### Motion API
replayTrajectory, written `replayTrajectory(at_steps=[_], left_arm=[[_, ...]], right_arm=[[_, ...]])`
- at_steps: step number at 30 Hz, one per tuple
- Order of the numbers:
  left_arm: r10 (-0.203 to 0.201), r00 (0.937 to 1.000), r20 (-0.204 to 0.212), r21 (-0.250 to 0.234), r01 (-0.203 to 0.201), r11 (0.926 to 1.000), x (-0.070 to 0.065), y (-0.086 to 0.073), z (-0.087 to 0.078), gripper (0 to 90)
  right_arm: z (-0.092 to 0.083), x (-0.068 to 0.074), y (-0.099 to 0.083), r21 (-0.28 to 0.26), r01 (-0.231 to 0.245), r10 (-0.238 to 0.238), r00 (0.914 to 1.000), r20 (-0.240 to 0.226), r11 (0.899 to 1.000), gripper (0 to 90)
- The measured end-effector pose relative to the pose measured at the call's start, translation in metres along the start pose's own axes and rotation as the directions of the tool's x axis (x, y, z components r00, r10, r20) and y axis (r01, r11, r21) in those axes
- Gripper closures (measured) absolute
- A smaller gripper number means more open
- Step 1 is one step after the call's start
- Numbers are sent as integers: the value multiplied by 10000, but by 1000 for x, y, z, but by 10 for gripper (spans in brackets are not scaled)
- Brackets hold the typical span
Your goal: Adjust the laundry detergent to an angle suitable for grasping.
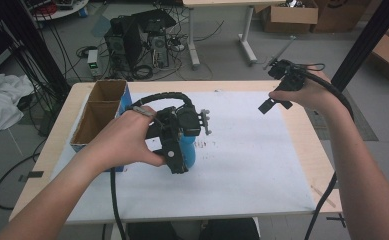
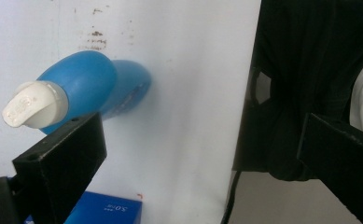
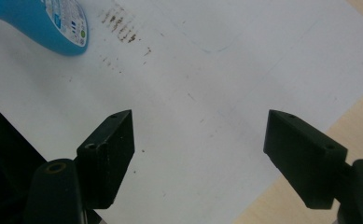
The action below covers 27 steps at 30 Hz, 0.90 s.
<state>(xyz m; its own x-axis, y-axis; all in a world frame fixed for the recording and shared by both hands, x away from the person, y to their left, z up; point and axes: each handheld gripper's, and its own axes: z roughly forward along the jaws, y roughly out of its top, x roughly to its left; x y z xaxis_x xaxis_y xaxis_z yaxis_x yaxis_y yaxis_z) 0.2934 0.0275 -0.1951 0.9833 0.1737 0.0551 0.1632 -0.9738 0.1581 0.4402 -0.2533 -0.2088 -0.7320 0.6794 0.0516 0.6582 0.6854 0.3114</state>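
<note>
High view: your left gripper (image 1: pixel 182 142) sits over the blue bottle (image 1: pixel 188 150) on the white sheet (image 1: pixel 242 165), and your left hand (image 1: pixel 127 137) wraps its body from the box side. The cardboard box (image 1: pixel 99 112) is just behind that hand, at the sheet's far left corner.

Left gripper view: jaws spread wide with nothing pinched. The bottle (image 2: pixel 88 86) stands upright on the sheet just past the left finger (image 2: pixel 62 163), outside the gap, white cap (image 2: pixel 27 105) toward the camera. That finger overlaps the bottle's shoulder in the picture, so you can't tell from here whether it touches. A small blue carton (image 2: pixel 107 207) lies under the same finger. The right finger (image 2: pixel 342 154) is well off the sheet edge, in front of dark clothing.

Right gripper view: your right gripper (image 3: pixel 200 140) has its jaws spread and empty, with bare sheet between the fingers. The bottle's base (image 3: pixel 44 23) is well beyond the left finger (image 3: pixel 109 149), at the top left corner. The right finger (image 3: pixel 305 149) hangs over the sheet's edge, where the wooden table (image 3: pixel 352 116) starts.

From above, the right gripper (image 1: pixel 277 97) is held up near the table's far right, well apart from the bottle.
</note>
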Motion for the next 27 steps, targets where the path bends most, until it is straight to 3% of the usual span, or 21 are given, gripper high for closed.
replayTrajectory(at_steps=[15,23,27], left_arm=[[-62,10000,-6,10,62,10000,1,-4,-1,19],[-81,10000,28,-10,81,10000,1,-4,-1,24],[-67,10000,31,-23,67,10000,1,-4,-1,27]], right_arm=[[4,14,-21,-1359,210,-215,9998,-20,9905,213],[15,30,-34,-2219,484,-480,9988,73,9739,193],[24,40,-41,-2759,463,-451,9989,110,9601,193]])
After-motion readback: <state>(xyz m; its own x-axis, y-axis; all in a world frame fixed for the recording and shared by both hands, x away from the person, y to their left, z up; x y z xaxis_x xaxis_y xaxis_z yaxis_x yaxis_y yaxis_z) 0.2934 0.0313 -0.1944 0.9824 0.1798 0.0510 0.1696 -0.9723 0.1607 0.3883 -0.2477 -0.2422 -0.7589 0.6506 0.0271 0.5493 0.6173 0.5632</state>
